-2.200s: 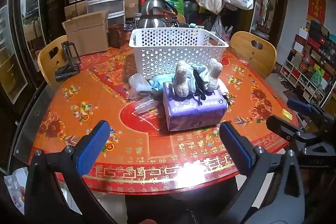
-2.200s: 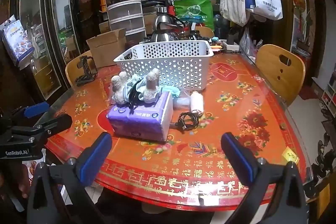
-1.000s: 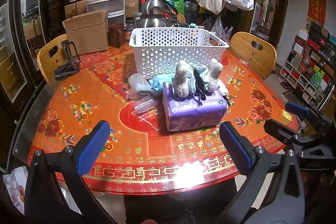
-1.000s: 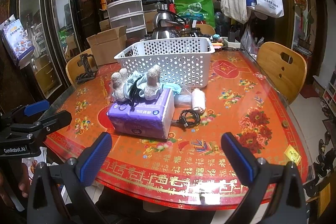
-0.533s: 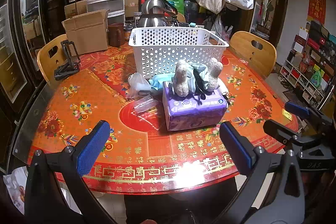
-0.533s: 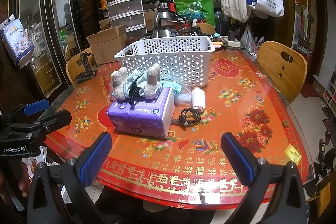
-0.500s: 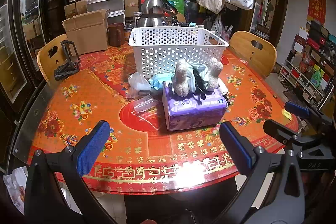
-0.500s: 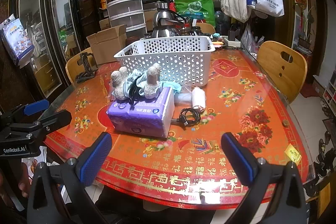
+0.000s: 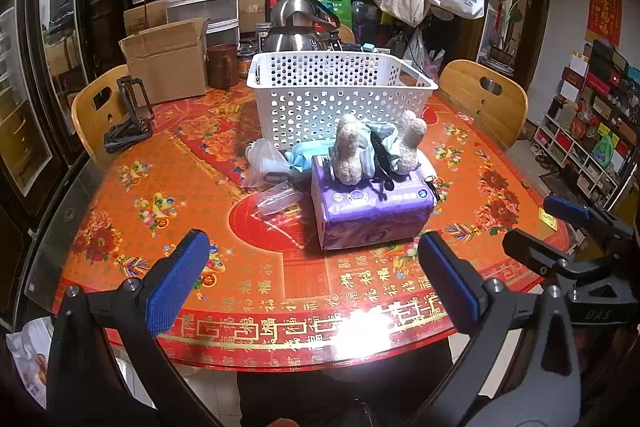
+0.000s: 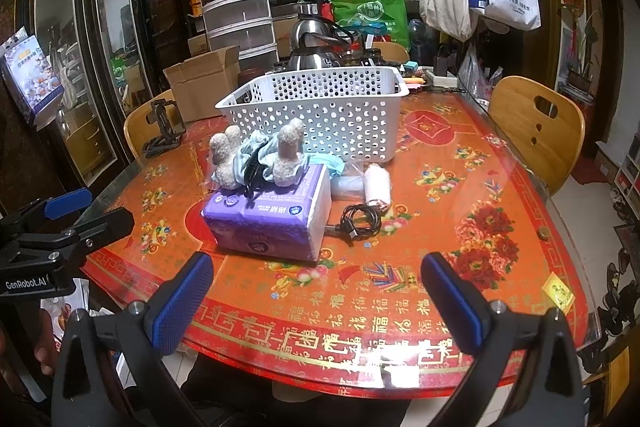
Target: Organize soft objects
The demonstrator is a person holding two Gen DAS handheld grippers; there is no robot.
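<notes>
A purple tissue pack (image 9: pixel 370 207) lies mid-table, also in the right wrist view (image 10: pixel 270 215). On it sits a fuzzy beige plush item with pale blue cloth (image 9: pixel 374 149), also in the right wrist view (image 10: pixel 260 157). A white perforated basket (image 9: pixel 338 87) stands behind it and looks empty; it also shows in the right wrist view (image 10: pixel 320 111). My left gripper (image 9: pixel 312 283) is open and empty over the table's near edge. My right gripper (image 10: pixel 316 303) is open and empty, right of the left one.
A clear plastic bag (image 9: pixel 264 163), a teal packet (image 9: pixel 304 153), a small clear wrapper (image 9: pixel 276 199), a white roll (image 10: pixel 378 185) and a coiled black cable (image 10: pixel 358 221) lie around the pack. A cardboard box (image 9: pixel 166 61), kettle (image 9: pixel 298 27) and wooden chairs (image 9: pixel 482 99) ring the red table (image 9: pixel 160 227).
The right wrist view has crept slightly closer to the table. Nothing on the table has moved, and both grippers stay open.
</notes>
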